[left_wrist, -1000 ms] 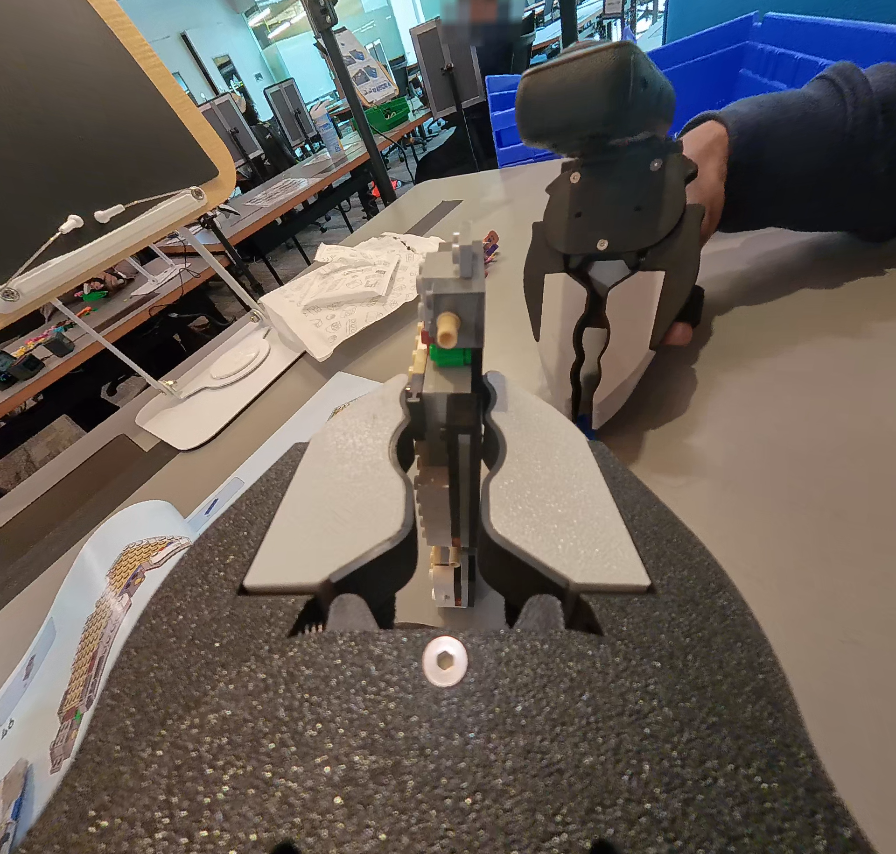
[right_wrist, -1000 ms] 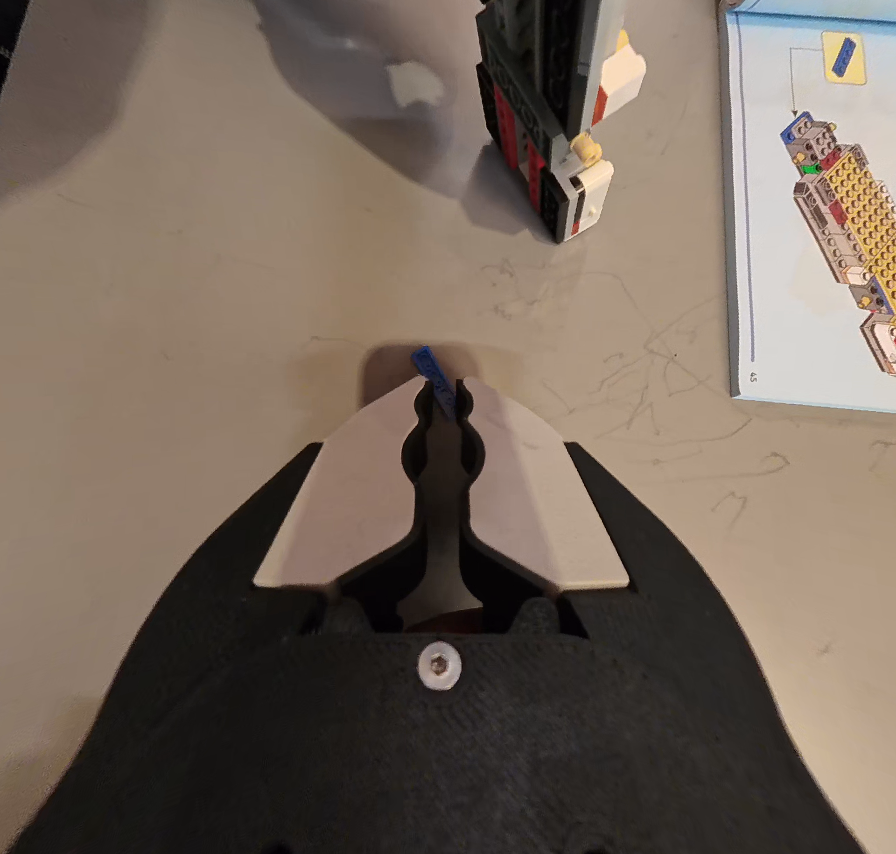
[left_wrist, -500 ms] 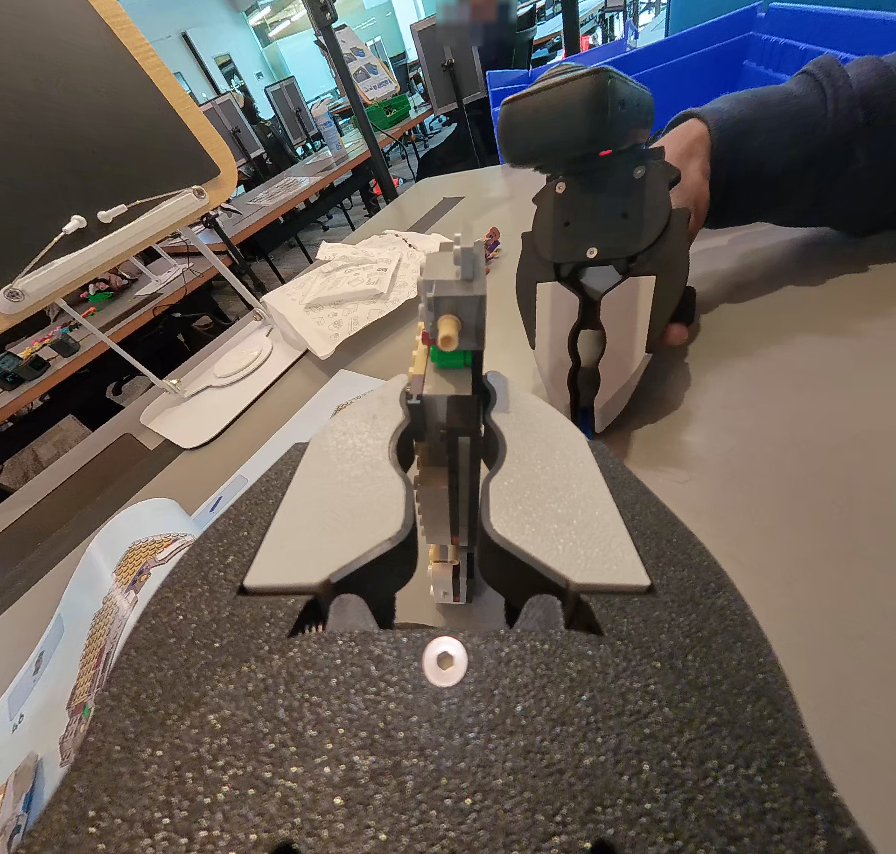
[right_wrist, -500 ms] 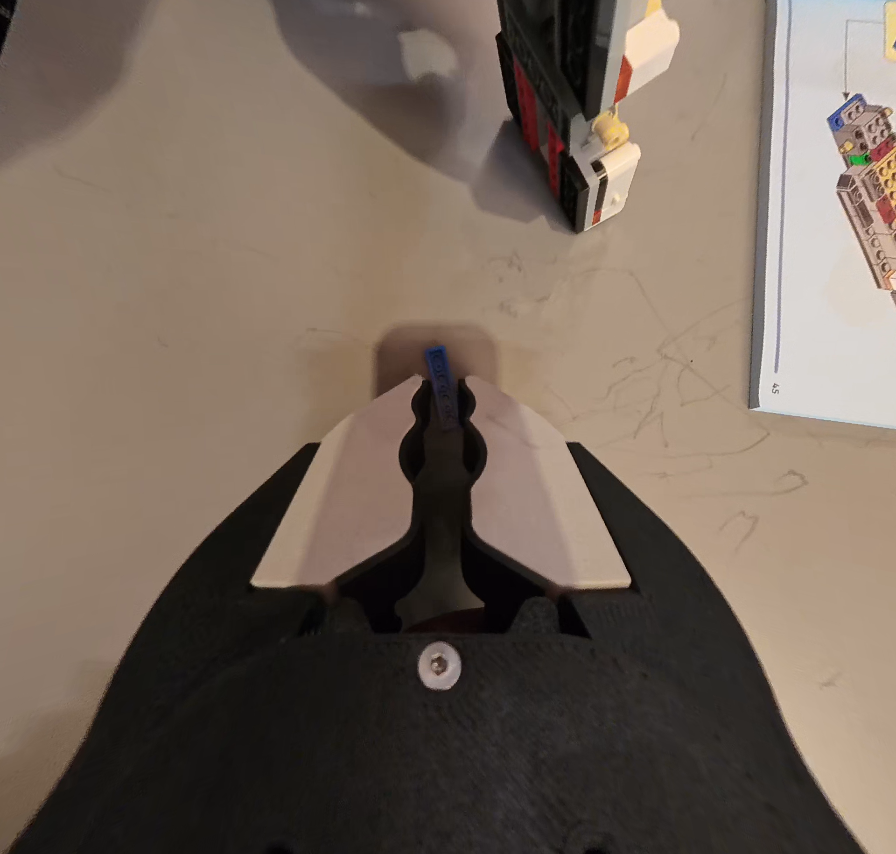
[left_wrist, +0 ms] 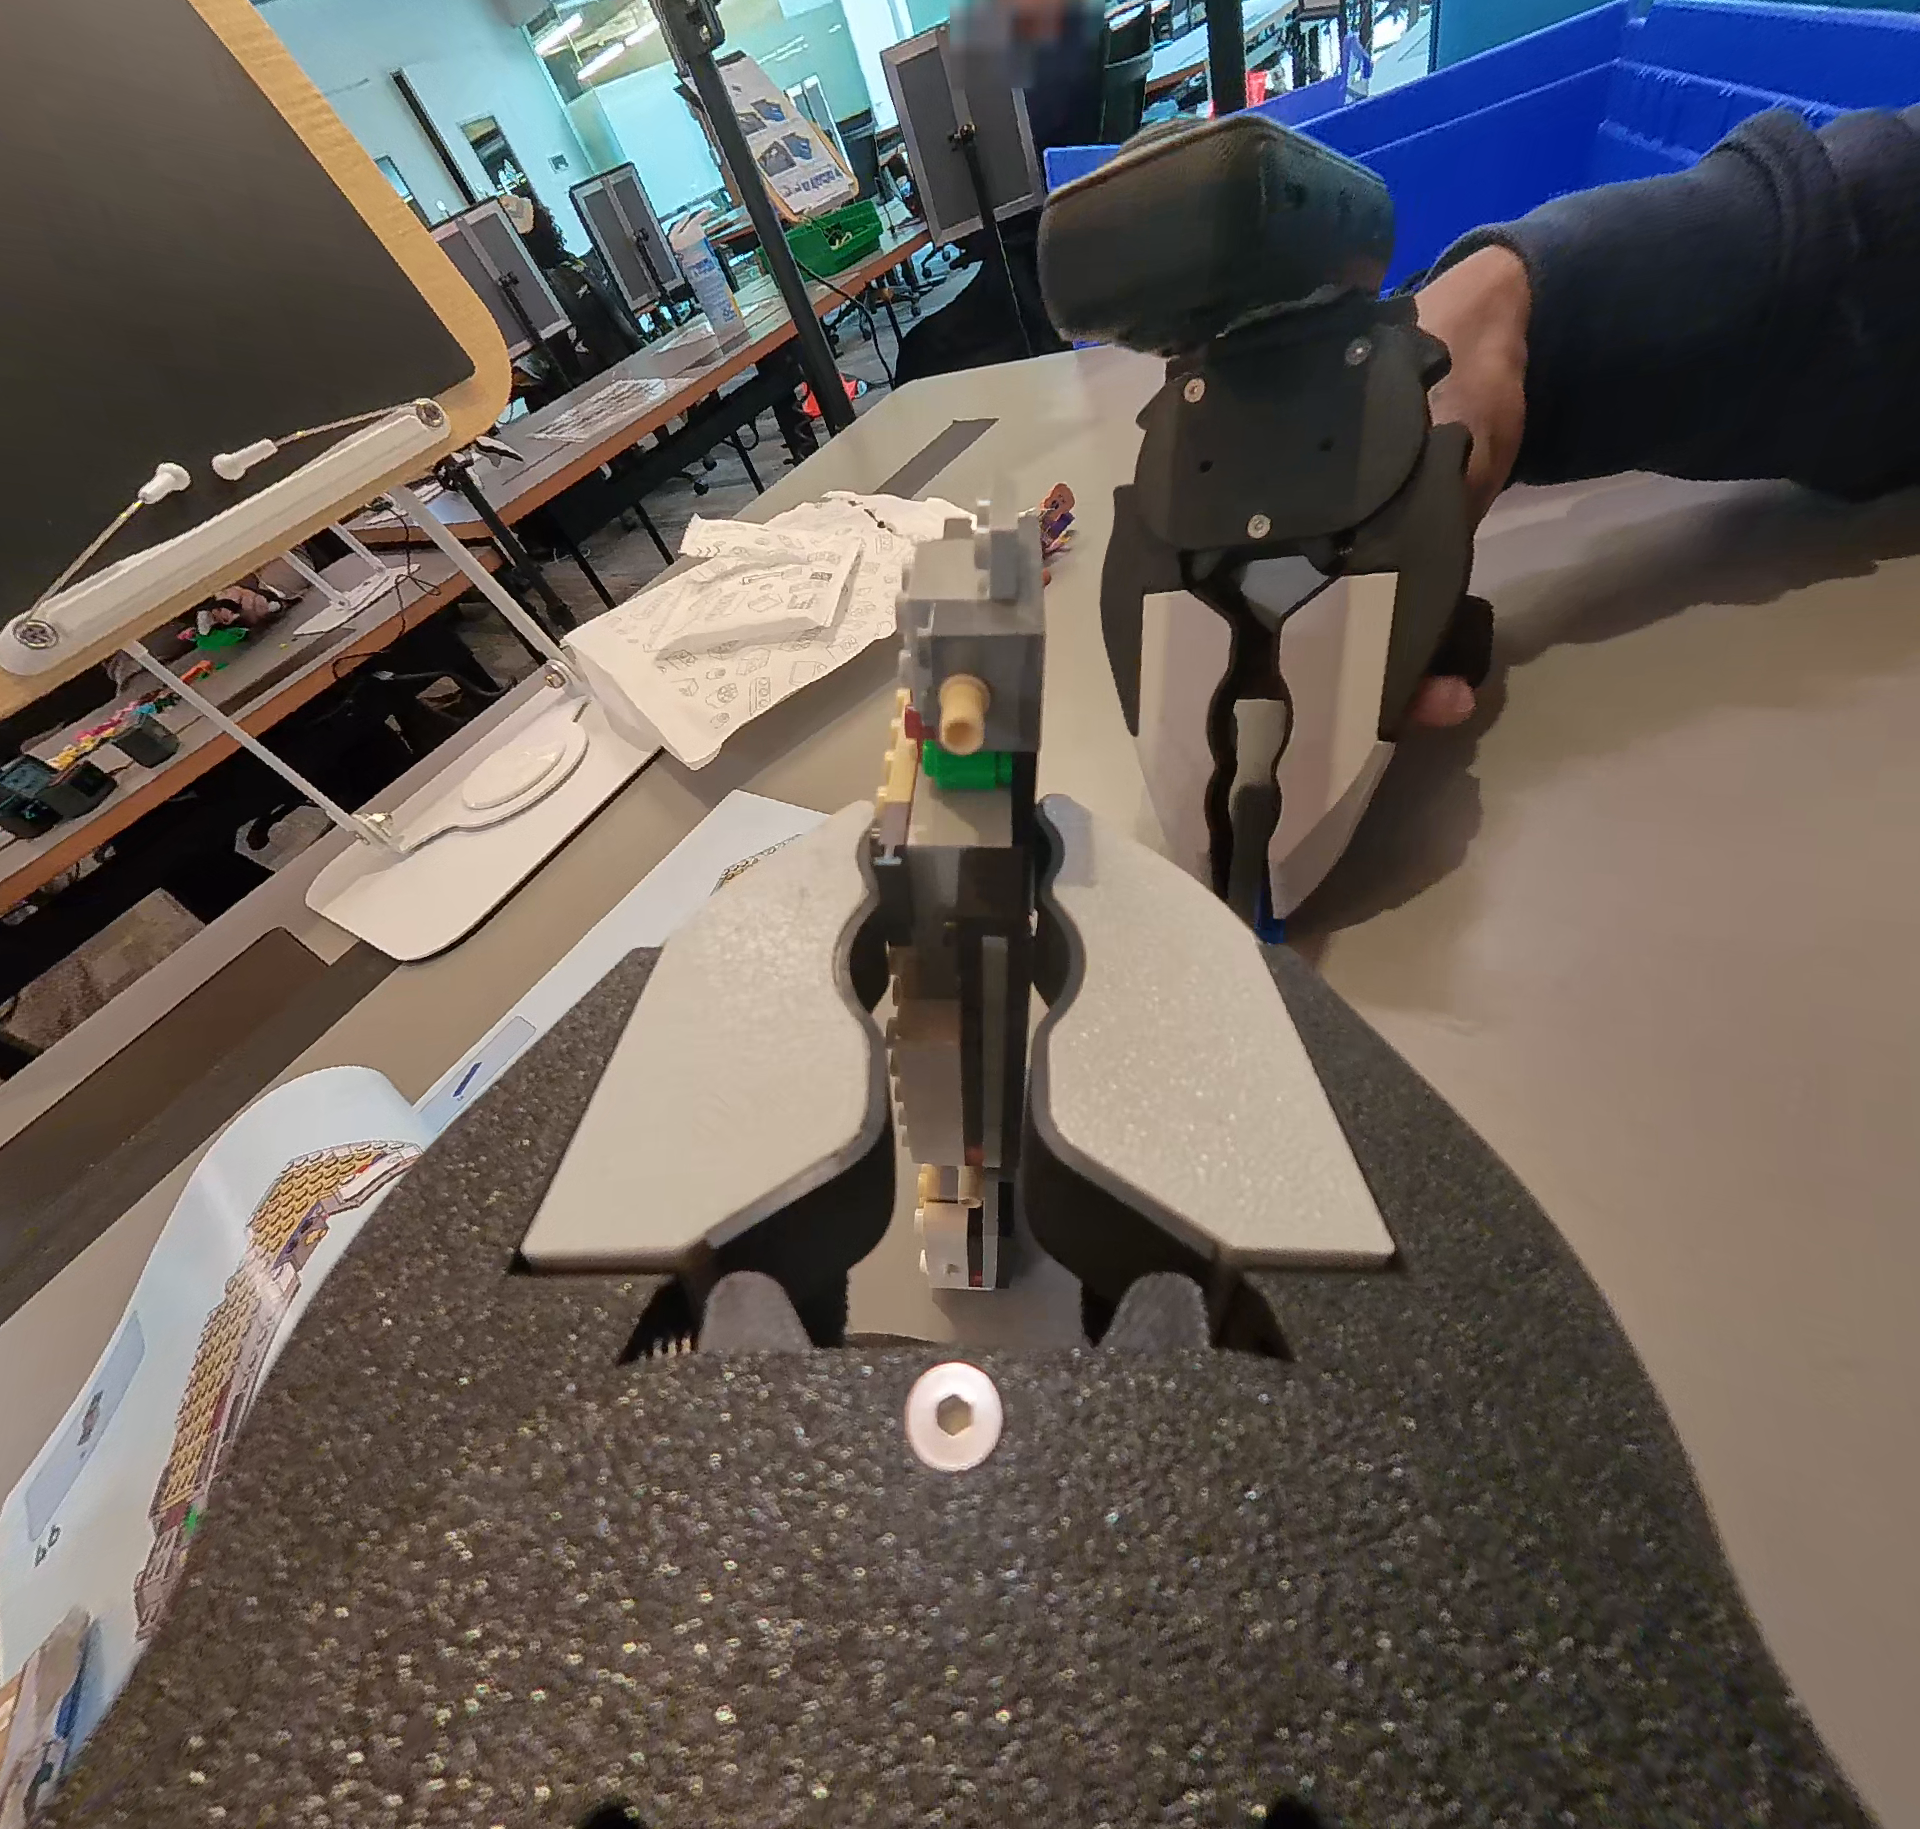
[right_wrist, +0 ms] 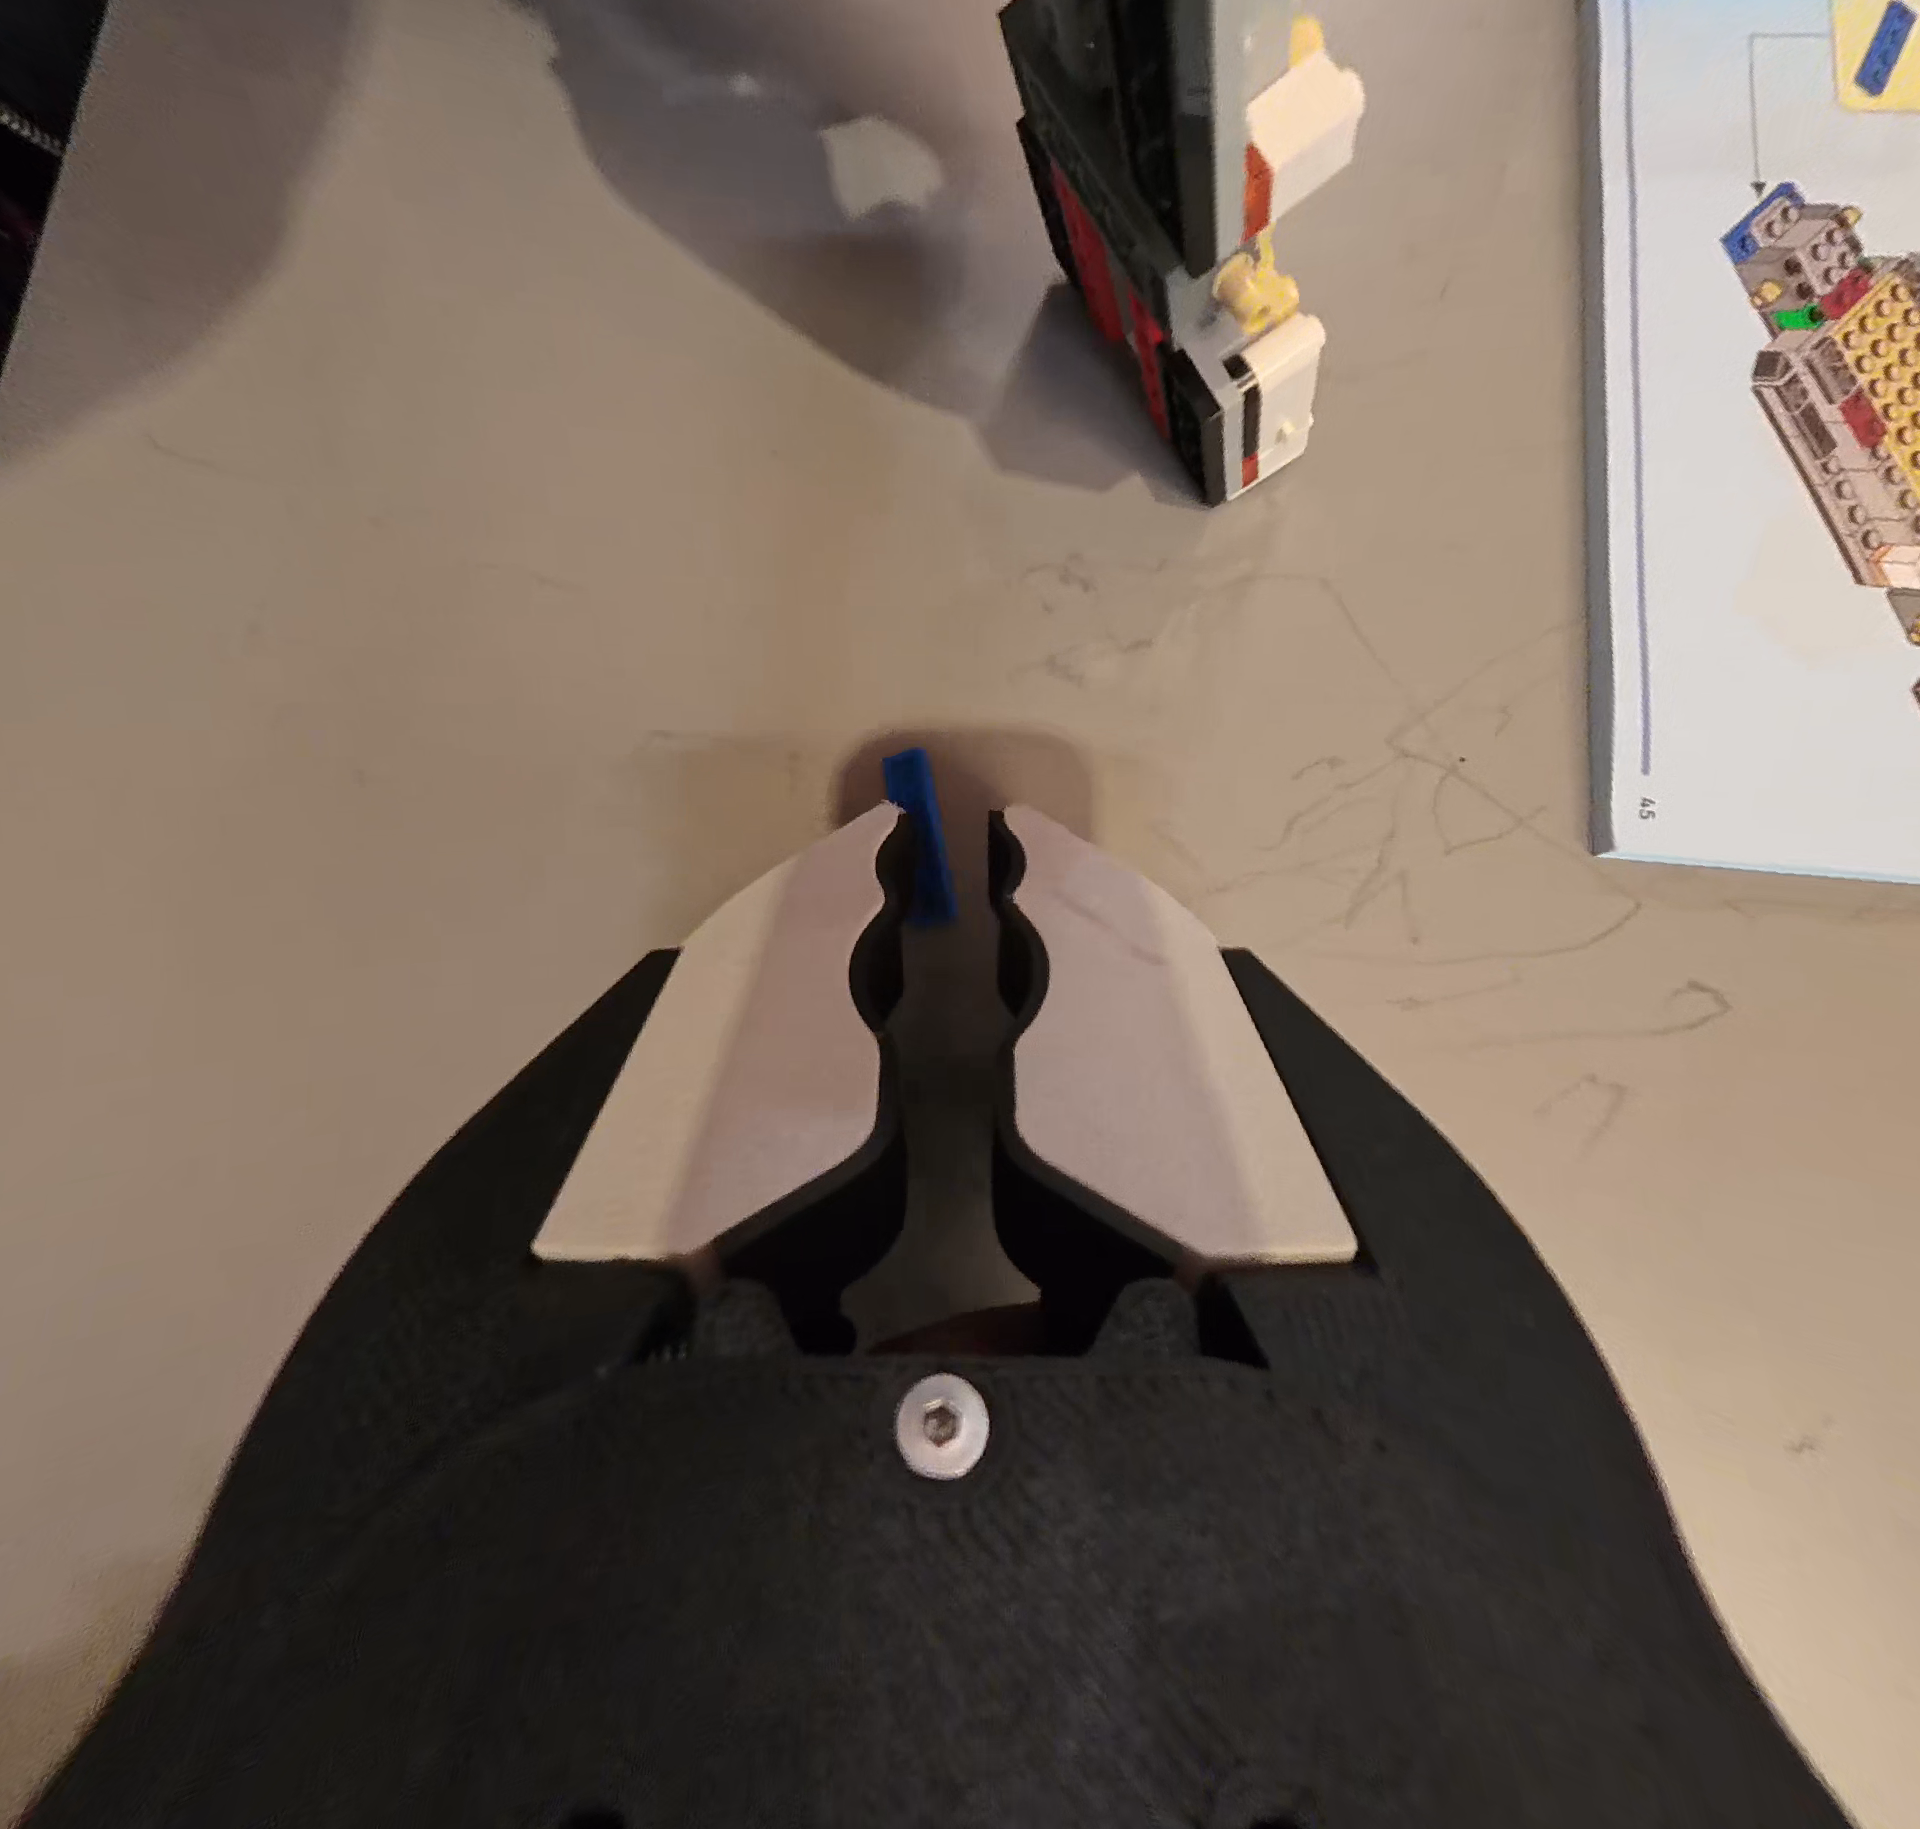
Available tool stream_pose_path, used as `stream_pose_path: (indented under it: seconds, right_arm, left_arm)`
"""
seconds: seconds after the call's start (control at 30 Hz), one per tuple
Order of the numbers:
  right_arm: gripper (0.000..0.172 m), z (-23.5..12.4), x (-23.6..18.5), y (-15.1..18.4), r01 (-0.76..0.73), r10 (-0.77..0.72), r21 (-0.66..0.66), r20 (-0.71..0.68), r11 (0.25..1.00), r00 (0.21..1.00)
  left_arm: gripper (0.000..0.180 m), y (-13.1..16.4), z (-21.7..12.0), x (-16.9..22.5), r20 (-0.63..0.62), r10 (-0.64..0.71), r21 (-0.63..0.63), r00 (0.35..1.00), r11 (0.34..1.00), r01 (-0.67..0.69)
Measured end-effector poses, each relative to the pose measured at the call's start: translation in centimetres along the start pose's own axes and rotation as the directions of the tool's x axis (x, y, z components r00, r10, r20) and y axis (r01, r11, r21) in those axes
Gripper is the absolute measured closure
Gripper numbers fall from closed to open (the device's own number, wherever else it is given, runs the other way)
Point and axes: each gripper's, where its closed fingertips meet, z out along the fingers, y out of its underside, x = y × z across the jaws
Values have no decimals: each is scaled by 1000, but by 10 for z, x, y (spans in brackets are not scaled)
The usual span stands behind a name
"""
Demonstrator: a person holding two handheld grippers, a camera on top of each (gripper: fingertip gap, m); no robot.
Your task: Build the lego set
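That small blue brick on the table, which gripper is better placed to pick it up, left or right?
Right. The right gripper is open with the blue brick between its fingertips; the left gripper is shut on the grey brick model.

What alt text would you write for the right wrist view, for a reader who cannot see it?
The right gripper points down at a grey table, jaws apart, with a small blue plate between them against the left finger. Beyond stand a brick model and an open instruction booklet.

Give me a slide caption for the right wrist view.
Open tongs straddle a small blue brick piece on the table.
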Motion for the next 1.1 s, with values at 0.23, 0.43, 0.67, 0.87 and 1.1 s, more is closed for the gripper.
stream_pose_path:
  seconds: [0.23, 0.43, 0.67, 0.87, 1.1]
  right_arm:
    - [161, 2, -3, 4, 17, -17, -28, -6, 999, 1000]
    - [163, -1, -2, 3, 31, -32, -25, -27, 999, 999]
    - [172, -5, -3, -3, 50, -50, -9, -38, 999, 998]
    - [169, -8, -2, 0, 62, -64, -26, -51, 998, 997]
    - [160, -4, 0, 1, 26, -27, -27, -44, 999, 999]
  left_arm:
    - [157, 0, 0, 0, -1, 0, 0, 1000, 1000, 0]
    - [157, 0, 0, 0, 0, -1, 0, 1000, 1000, 1]
    - [157, 0, 0, -1, 1, -10, 0, 1000, 1000, 10]
    - [157, 0, -1, 0, 0, -7, -2, 1000, 1000, 7]
    - [157, 0, -1, 1, -1, 4, -4, 1000, 1000, -4]
